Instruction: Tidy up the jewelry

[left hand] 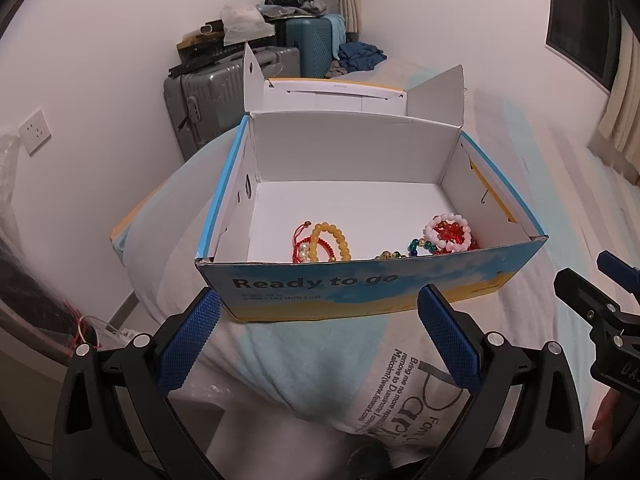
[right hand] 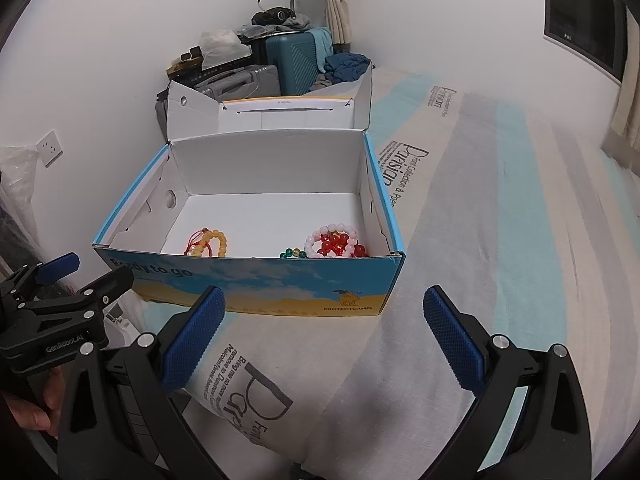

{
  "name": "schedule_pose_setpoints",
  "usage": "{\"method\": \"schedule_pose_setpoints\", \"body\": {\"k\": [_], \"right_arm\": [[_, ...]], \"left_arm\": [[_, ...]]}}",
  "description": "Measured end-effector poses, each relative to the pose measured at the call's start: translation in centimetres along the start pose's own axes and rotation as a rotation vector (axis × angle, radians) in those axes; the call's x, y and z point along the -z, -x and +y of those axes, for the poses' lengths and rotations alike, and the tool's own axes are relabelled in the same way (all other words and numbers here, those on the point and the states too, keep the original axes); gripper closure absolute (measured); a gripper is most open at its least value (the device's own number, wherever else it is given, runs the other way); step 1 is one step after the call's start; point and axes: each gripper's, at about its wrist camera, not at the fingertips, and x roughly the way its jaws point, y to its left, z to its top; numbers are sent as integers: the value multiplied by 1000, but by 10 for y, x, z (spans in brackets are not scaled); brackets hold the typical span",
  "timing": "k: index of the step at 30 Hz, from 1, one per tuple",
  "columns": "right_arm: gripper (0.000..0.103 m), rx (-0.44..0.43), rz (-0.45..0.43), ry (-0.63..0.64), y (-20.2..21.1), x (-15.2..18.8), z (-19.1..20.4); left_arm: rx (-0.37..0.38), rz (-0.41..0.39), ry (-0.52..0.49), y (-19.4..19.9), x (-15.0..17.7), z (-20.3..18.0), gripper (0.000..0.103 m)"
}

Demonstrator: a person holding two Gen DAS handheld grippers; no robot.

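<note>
On the box point(left hand: 360, 288) front, "Ready to go"; bedsheet point(right hand: 460, 280) lettering "Parisian".

box point(left hand: 360, 288) top open, far floor bare

The box point(left hand: 360, 284) is sitting on the bed point(left hand: 304, 360), its lid standing behind. Bracelets point(left hand: 328, 242) are lying inside, against its near wall. Suitcases point(left hand: 224, 92) are standing beyond.

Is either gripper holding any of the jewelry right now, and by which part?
Nothing is held. The left gripper and right gripper are both open and empty, short of the box; the bracelets lie inside it.
</note>
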Motion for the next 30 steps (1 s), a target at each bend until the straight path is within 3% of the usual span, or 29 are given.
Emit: {"method": "schedule_pose_setpoints", "body": {"k": [30], "right_arm": [[8, 5, 6, -12, -1, 3, -3]], "left_arm": [[-22, -8, 9, -2, -1, -3, 6]]}}
